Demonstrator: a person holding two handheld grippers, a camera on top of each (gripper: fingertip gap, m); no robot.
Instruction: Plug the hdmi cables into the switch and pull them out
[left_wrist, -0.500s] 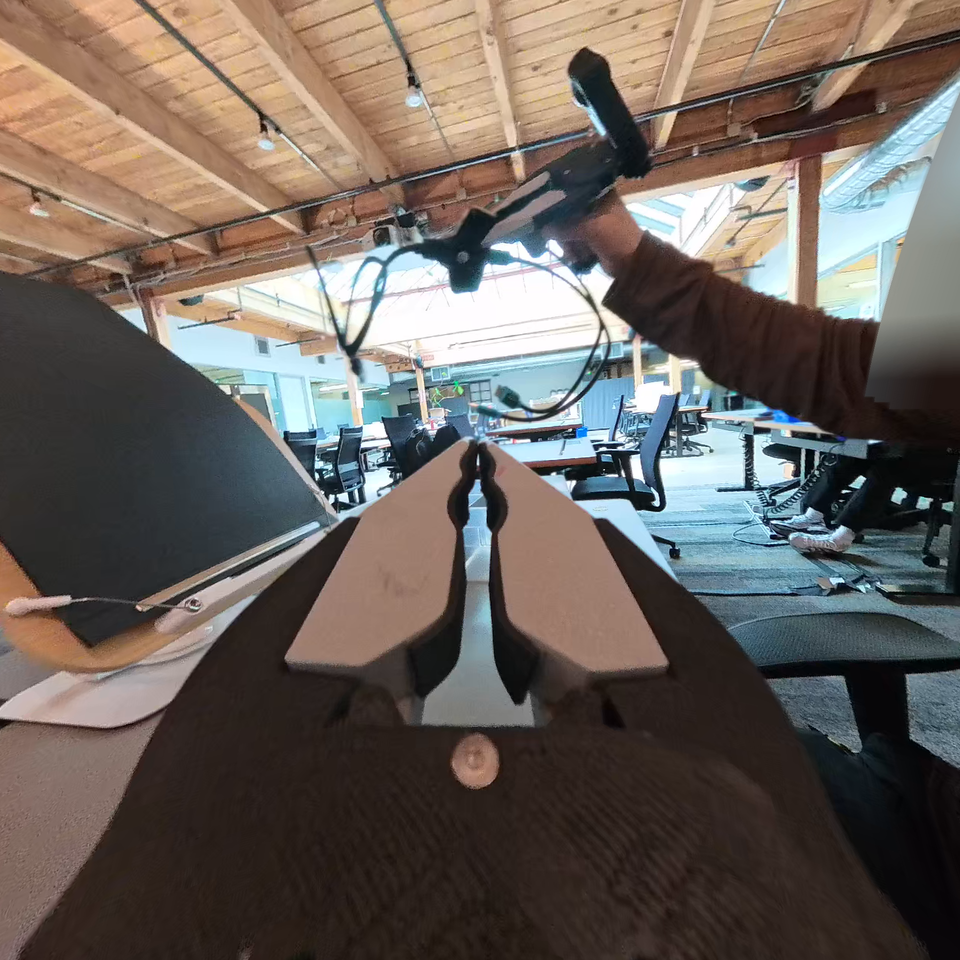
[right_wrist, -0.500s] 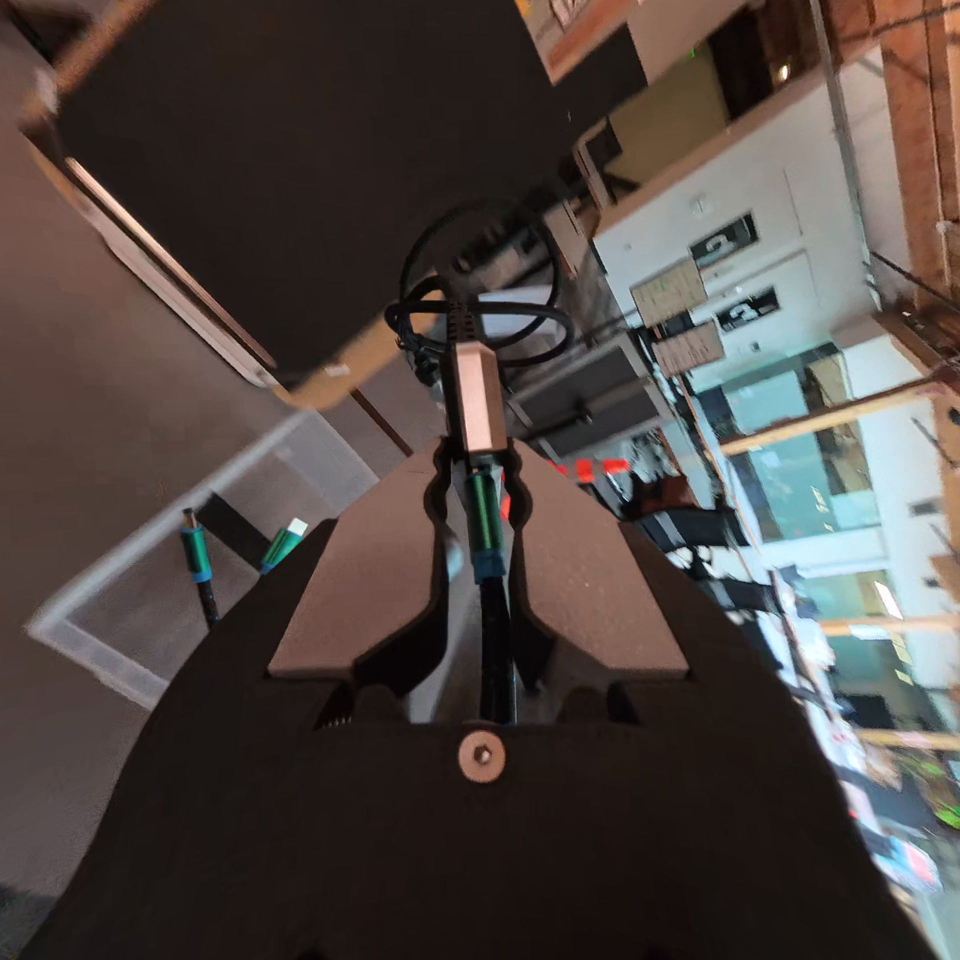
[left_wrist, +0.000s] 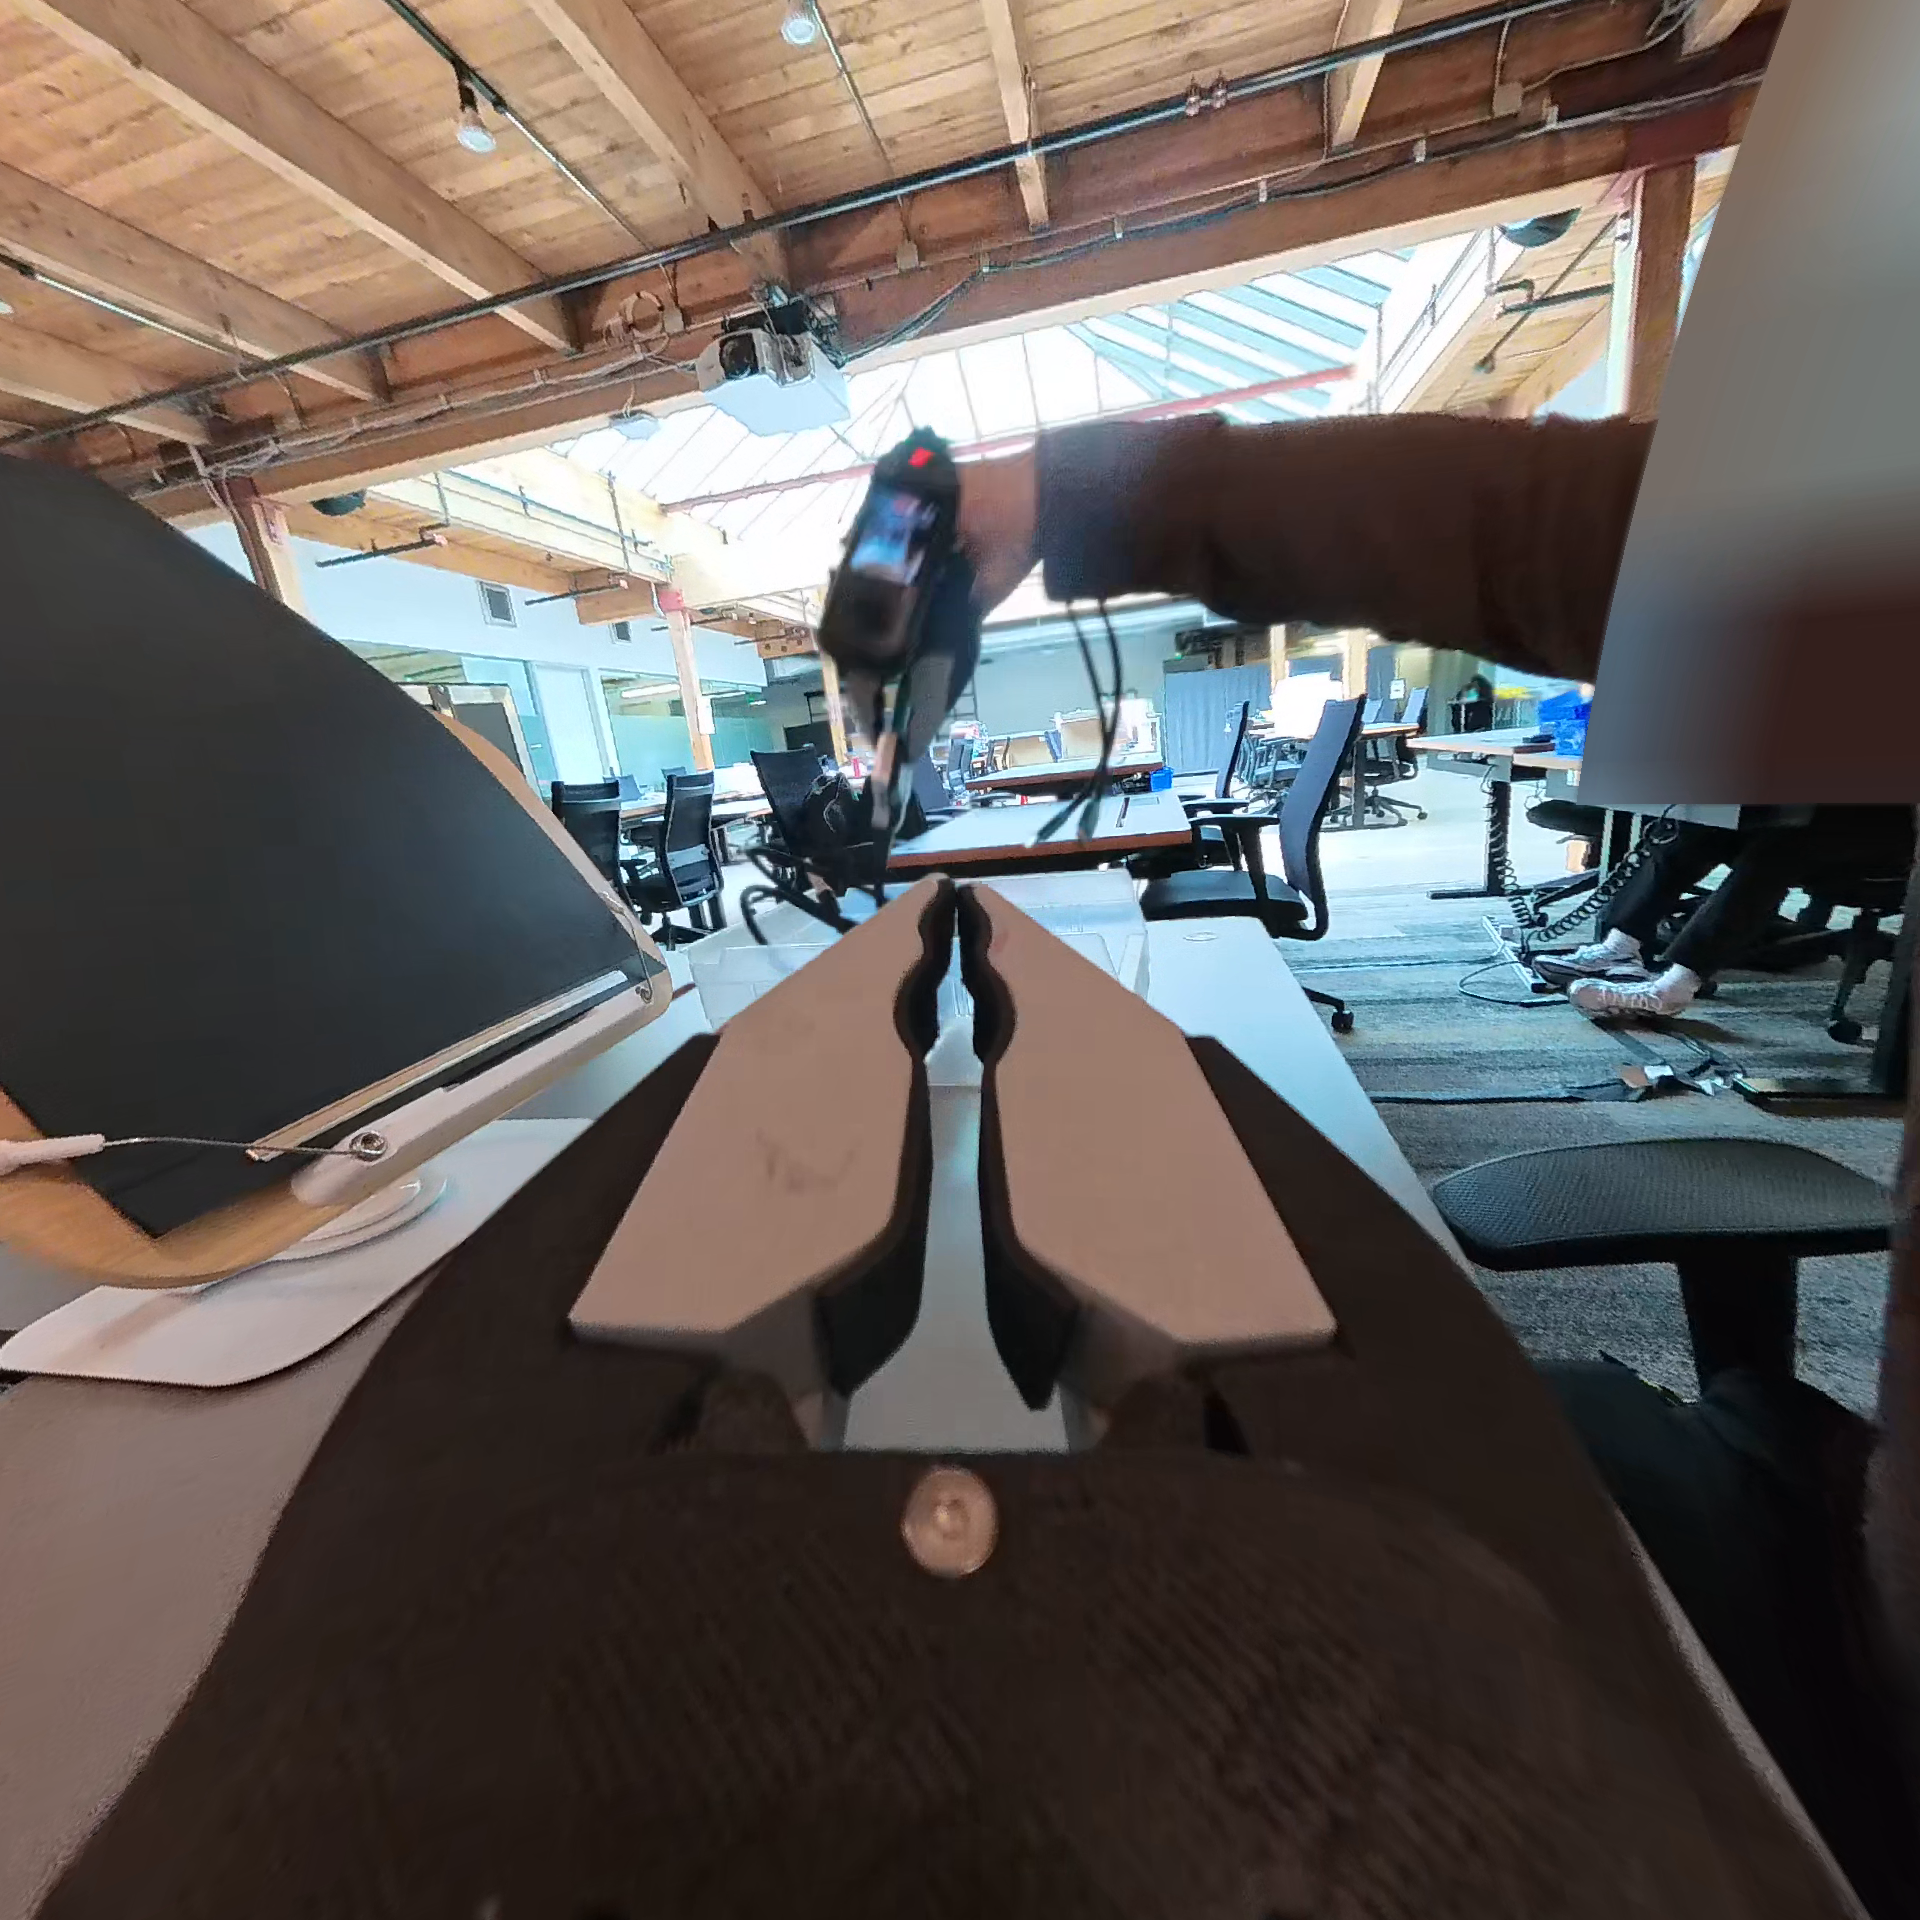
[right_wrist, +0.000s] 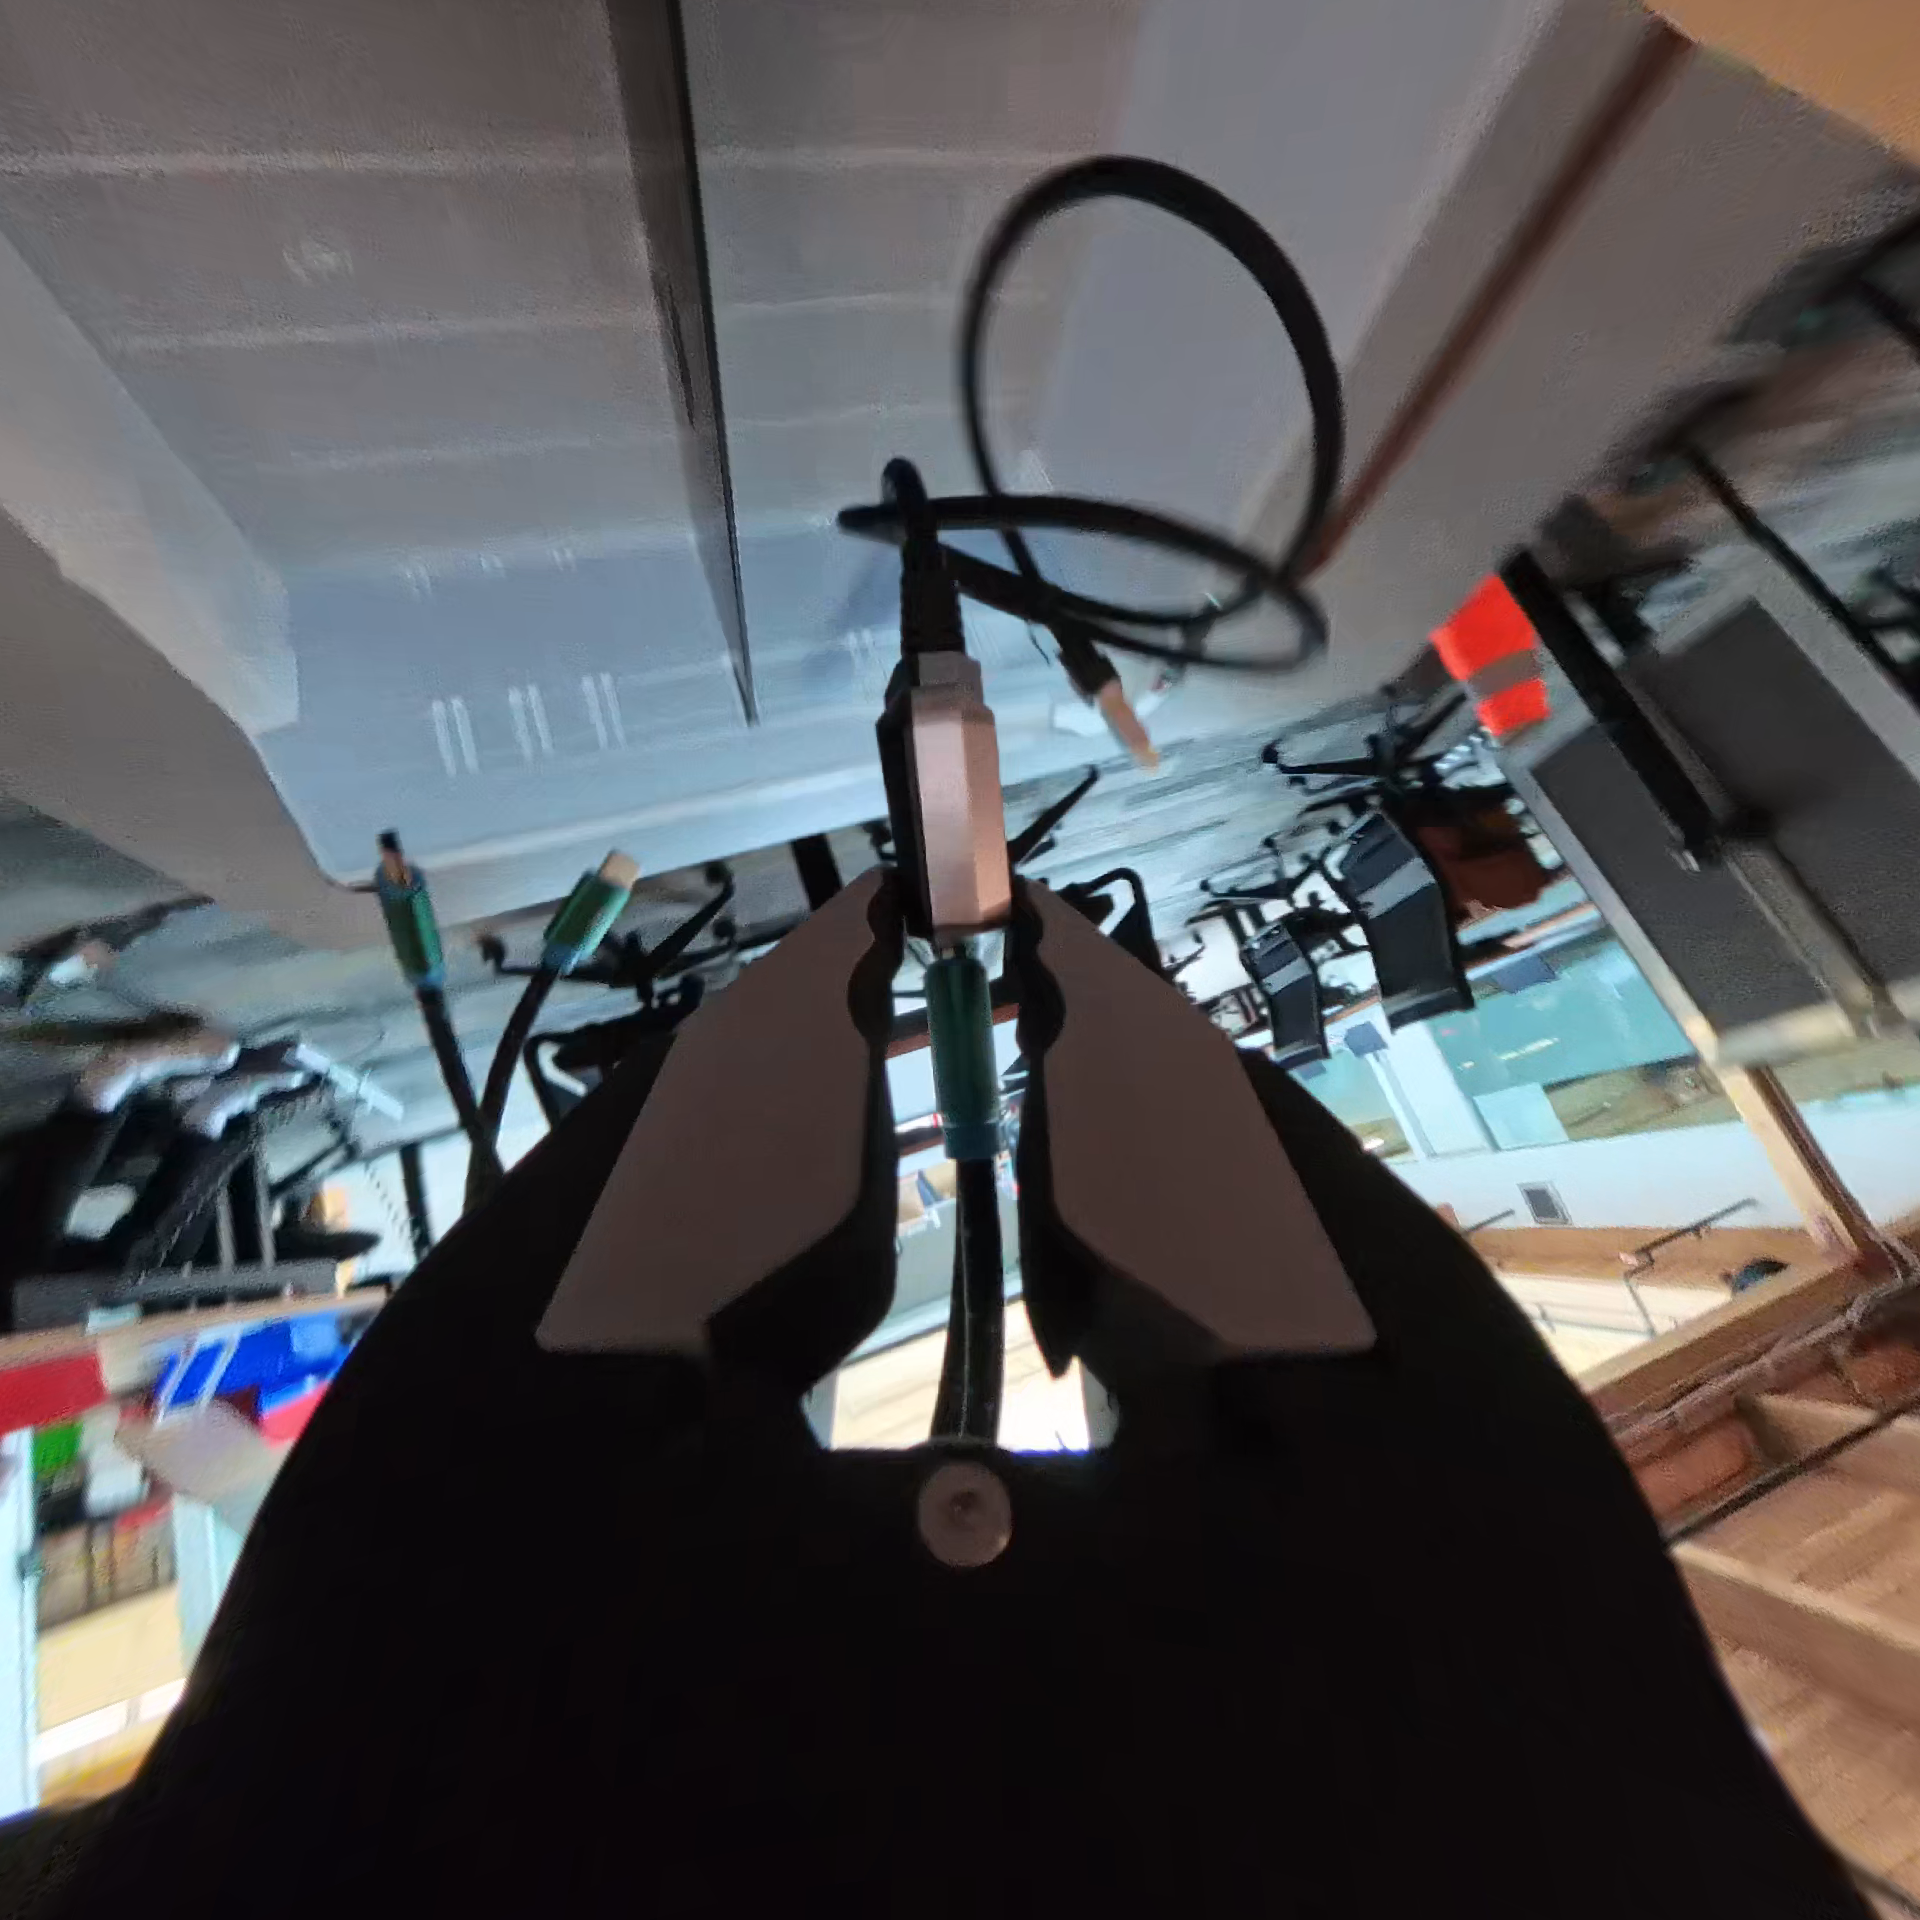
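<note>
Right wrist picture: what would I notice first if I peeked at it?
Probably the right gripper in the middle, pinching a green plug joined to a pinkish metal switch. Above it a black cable curls in a big loop. At the left, two more green plugs dangle free.

daylight from skylight (left_wrist: 1195, 343) | right view motion-blurred, backlit, dark | fisheye bending at edges

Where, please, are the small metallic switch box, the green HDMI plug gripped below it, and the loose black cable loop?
Small metallic switch box (right_wrist: 961, 805): right wrist view, on its pale front face.
Green HDMI plug (right_wrist: 964, 1049): right wrist view, on its green shell.
Loose black cable loop (right_wrist: 1311, 353): right wrist view, on the loop's right arc.
</note>
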